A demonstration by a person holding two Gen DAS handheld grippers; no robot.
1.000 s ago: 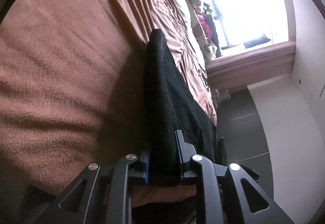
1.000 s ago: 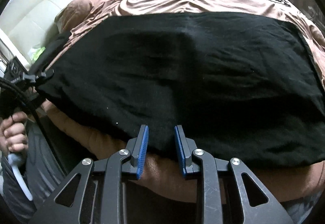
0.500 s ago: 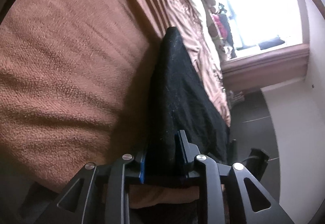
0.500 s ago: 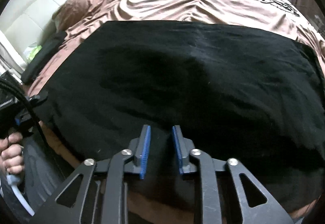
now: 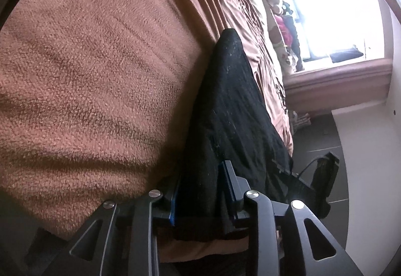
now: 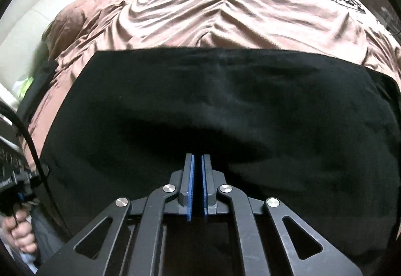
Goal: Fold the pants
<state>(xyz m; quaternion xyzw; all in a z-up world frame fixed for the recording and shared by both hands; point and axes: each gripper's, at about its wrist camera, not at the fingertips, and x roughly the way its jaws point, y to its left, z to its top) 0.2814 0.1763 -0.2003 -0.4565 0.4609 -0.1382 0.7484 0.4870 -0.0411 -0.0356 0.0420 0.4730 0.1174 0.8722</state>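
The black pants [image 6: 225, 100] lie spread flat across the near part of the bed. My right gripper [image 6: 197, 157] hovers low over their near middle, shut, with no cloth visible between its blue pads. In the left wrist view the pants [image 5: 233, 100] run away edge-on as a dark ridge. My left gripper [image 5: 200, 170] holds their thick near end; the cloth fills the gap between the pads while the jaws are opening.
A brown fleece blanket [image 5: 87, 63] covers the bed to the left of the pants. Wrinkled pinkish sheet [image 6: 213, 0] lies beyond them, with a cream headboard [image 6: 22, 25] far left. A hand [image 6: 22, 236] grips a handle at lower left. Dark floor [image 5: 320, 135] and a bright window [image 5: 338, 13] are at right.
My right gripper moved forward from the pants' near edge to over their middle and closed. The left gripper's jaws widened around the cloth and its view turned slightly.
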